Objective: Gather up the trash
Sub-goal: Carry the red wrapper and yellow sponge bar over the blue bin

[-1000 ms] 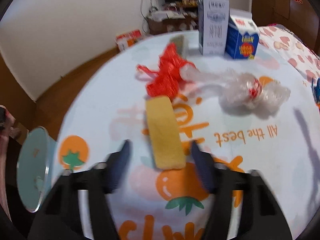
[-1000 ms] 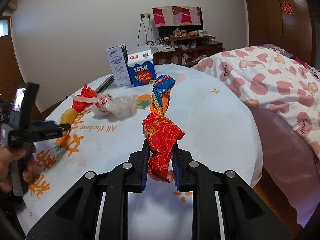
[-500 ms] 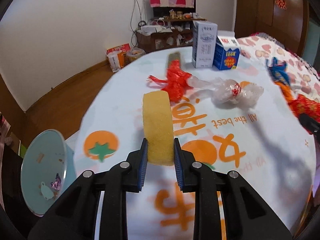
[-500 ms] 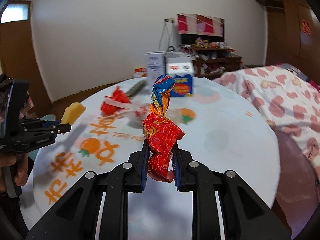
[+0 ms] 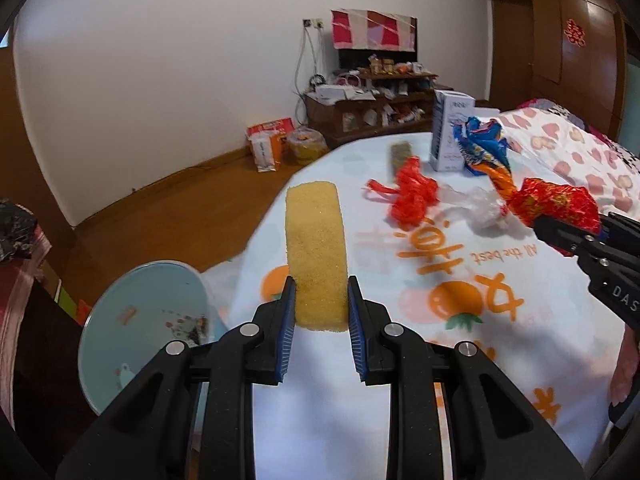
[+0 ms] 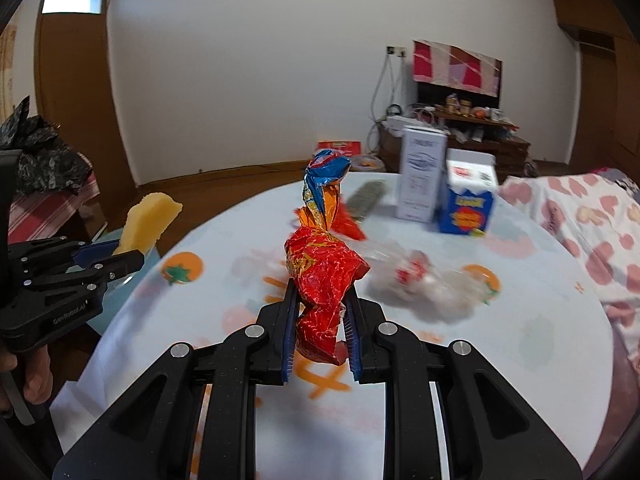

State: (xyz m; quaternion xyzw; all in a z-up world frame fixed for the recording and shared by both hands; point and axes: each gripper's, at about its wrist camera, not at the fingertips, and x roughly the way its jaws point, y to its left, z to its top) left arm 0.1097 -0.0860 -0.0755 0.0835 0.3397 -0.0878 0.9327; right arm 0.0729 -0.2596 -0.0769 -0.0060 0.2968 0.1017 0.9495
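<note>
My left gripper (image 5: 321, 300) is shut on a yellow sponge (image 5: 316, 252), lifted off the round table (image 5: 400, 380) near its left edge. In the right wrist view the same sponge (image 6: 148, 220) shows at the left, held in the left gripper (image 6: 120, 256). My right gripper (image 6: 320, 312) is shut on a crumpled red, orange and blue snack wrapper (image 6: 320, 264) held above the table. That wrapper (image 5: 532, 196) also shows at the right of the left wrist view. A light-blue bin (image 5: 140, 328) stands on the floor beside the table, below left of the sponge.
A red plastic bag (image 5: 412, 196), a clear plastic bag (image 6: 424, 284), a dark flat strip (image 6: 366, 198), a white carton (image 6: 422, 172) and a blue carton (image 6: 468, 200) remain on the table. A heart-patterned bed (image 6: 592, 216) lies to the right, and a low shelf (image 5: 360, 108) stands against the far wall.
The left gripper closed on the sponge and lifted it off the table toward the left edge, over the bin side. The right gripper carried the wrapper leftward toward the left gripper.
</note>
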